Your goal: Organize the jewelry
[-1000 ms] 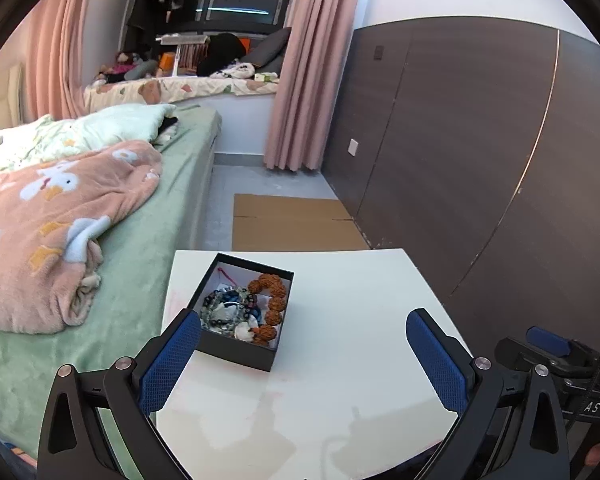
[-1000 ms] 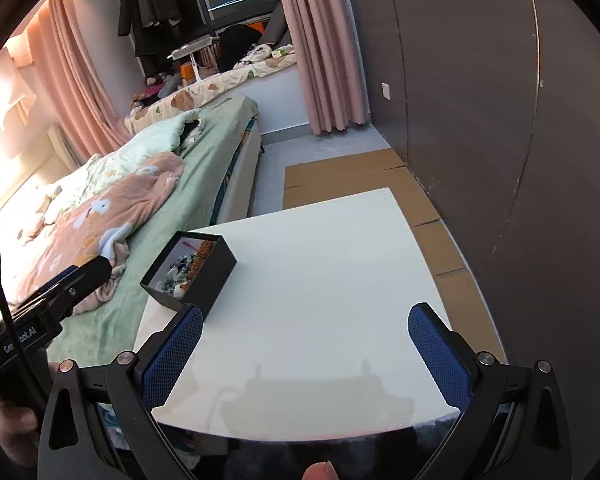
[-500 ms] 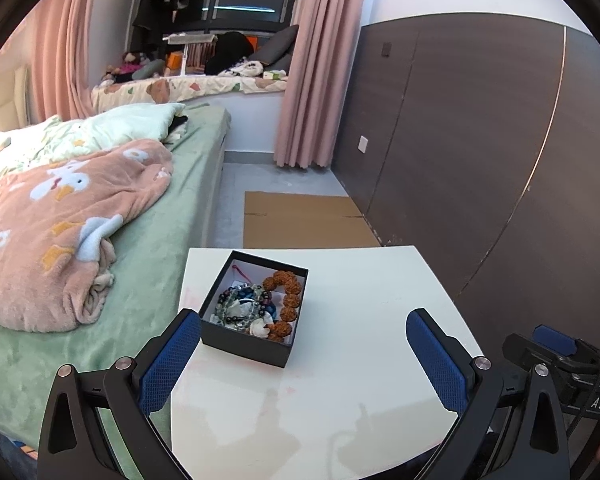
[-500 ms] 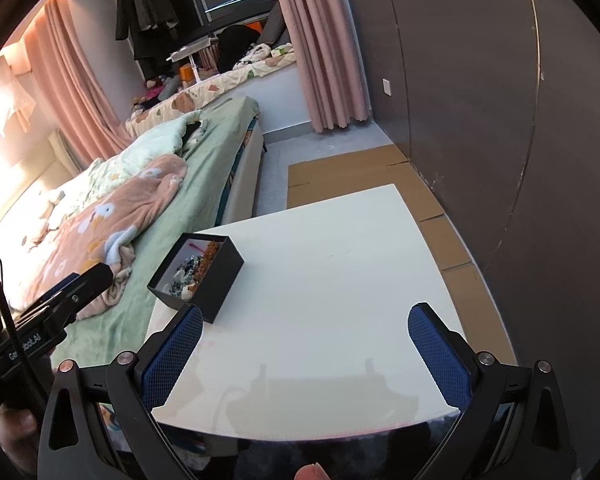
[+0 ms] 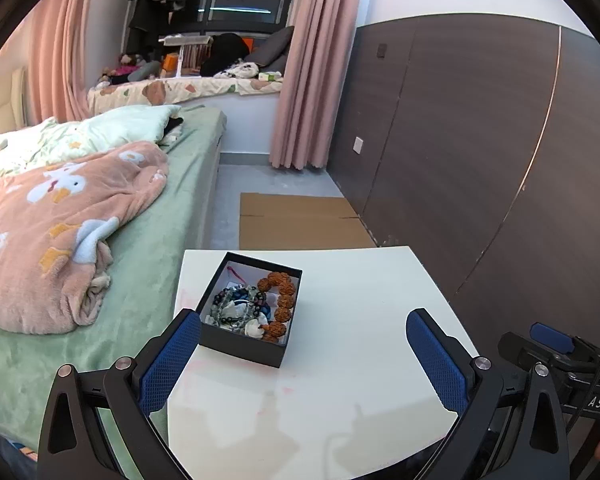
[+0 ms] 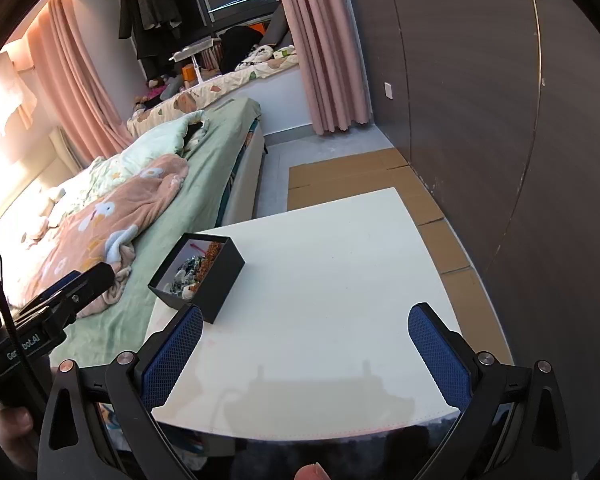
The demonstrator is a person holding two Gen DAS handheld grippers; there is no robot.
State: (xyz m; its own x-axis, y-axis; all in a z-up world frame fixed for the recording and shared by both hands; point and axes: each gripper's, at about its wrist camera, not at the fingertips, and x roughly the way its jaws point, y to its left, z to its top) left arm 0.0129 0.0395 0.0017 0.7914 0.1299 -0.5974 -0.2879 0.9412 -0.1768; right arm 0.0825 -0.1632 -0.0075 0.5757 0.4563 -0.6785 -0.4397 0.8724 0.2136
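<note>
A small black box (image 5: pixel 249 341) with a white lining sits near the left edge of a white table (image 5: pixel 352 312). Inside lie a brown bead bracelet (image 5: pixel 281 298) and dark and pale bead strings (image 5: pixel 236 306). My left gripper (image 5: pixel 302 358) is open above the near part of the table, its left pad close to the box's near corner, nothing between the fingers. In the right wrist view the same box (image 6: pixel 216 278) stands left of centre, and my right gripper (image 6: pixel 305 354) is open and empty over the table's near edge. The left gripper's body (image 6: pixel 48 312) shows at the left there.
A bed with a green sheet (image 5: pixel 148 272) and a pink blanket (image 5: pixel 56 232) lies against the table's left side. Flattened cardboard (image 5: pixel 296 220) covers the floor beyond the table. A dark panelled wall (image 5: pixel 480 152) runs along the right. Pink curtains (image 5: pixel 312 80) hang at the back.
Both grippers have shifted a little; the box now sits nearer the centre of the left wrist view and slightly further right in the right wrist view. Both stay open.
</note>
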